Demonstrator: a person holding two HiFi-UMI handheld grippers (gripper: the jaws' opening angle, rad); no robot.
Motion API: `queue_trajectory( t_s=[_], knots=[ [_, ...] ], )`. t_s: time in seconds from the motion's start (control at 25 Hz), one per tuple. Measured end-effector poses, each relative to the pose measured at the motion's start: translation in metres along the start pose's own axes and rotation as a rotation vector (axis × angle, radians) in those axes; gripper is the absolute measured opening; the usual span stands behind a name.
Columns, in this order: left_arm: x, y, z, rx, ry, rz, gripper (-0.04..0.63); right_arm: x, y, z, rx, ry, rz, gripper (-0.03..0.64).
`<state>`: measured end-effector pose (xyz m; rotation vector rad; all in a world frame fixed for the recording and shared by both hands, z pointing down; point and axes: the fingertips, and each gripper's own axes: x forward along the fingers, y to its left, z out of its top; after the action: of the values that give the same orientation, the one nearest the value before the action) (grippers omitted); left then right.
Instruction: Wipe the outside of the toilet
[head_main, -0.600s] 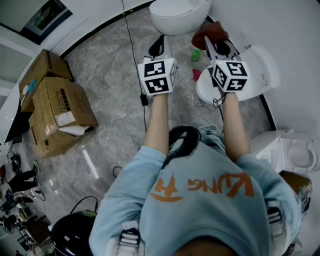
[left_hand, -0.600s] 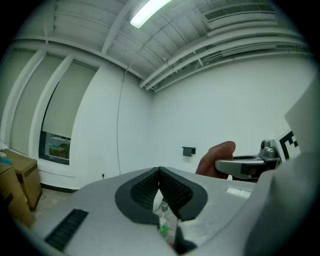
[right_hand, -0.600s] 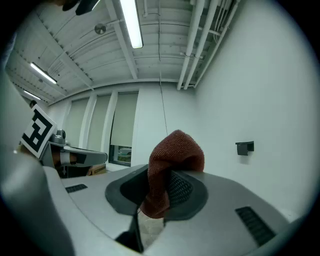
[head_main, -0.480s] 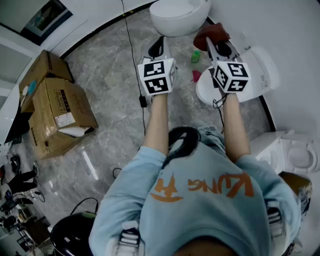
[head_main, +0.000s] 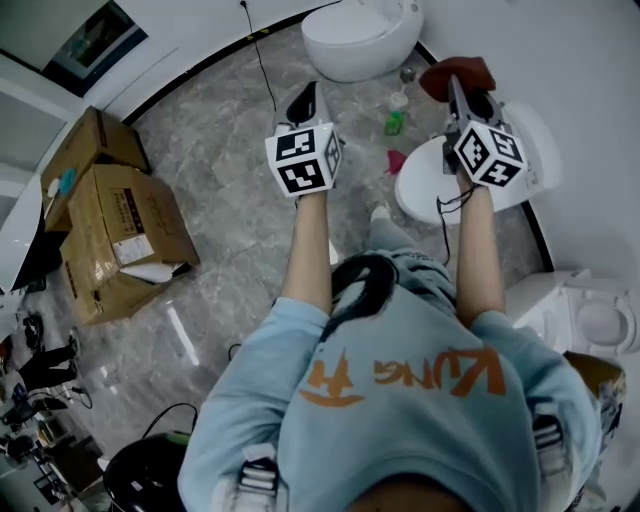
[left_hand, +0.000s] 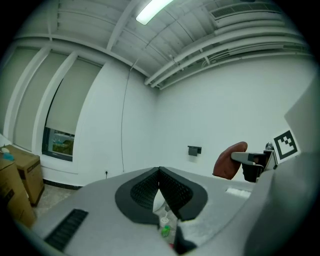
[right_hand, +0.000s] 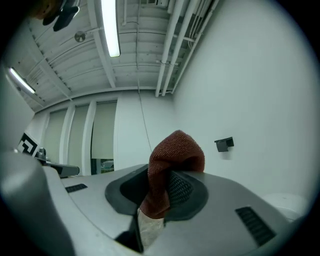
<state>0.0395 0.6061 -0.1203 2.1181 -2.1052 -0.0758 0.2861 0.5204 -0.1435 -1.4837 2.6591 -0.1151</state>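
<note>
Head view: rust-red cloth (head_main: 452, 72) raised clear of the toilet (head_main: 422, 188), no wiping contact yet
Between its jaws the right gripper (head_main: 465, 95) pinches the cloth, a fold bulging over the pads. Its own view looks onto bare wall, so the cloth seems to hang in air near the toilet's 12 o'clock edge; the toilet sits at the person's 2 o'clock. At 11 o'clock the left gripper (head_main: 303, 100) has its jaws pressed together on nothing. A green bottle (head_main: 395, 122) stands on the floor between this toilet and a second white bowl (head_main: 360, 40) at 12 o'clock. I judge this an approach: next, lower the cloth onto the outer shell, press it flat and sweep round the side
</note>
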Motion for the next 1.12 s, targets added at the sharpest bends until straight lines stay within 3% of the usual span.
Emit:
queue_trajectory(
  t_s=[0.16,0.48,0.68,0.88,1.12],
  knots=[
    [0.016,0.018,0.008,0.004,-0.011,0.018,-0.005,0.02,-0.021,0.003,0.034,-0.021,-0.039,0.078],
    [0.092,0.051,0.009,0.02,-0.013,0.036,-0.005,0.109,-0.034,-0.015,0.054,-0.034,0.009,0.078],
    [0.175,0.06,0.002,0.006,0.024,0.008,-0.005,0.184,-0.076,-0.031,0.094,-0.013,-0.031,0.078],
    [0.273,0.066,0.002,-0.03,-0.001,-0.02,-0.005,0.274,-0.116,-0.048,0.088,0.042,-0.051,0.078],
    [0.377,0.073,-0.037,-0.038,0.104,-0.04,-0.005,0.362,-0.145,-0.096,0.084,0.108,-0.075,0.074]
  ],
)
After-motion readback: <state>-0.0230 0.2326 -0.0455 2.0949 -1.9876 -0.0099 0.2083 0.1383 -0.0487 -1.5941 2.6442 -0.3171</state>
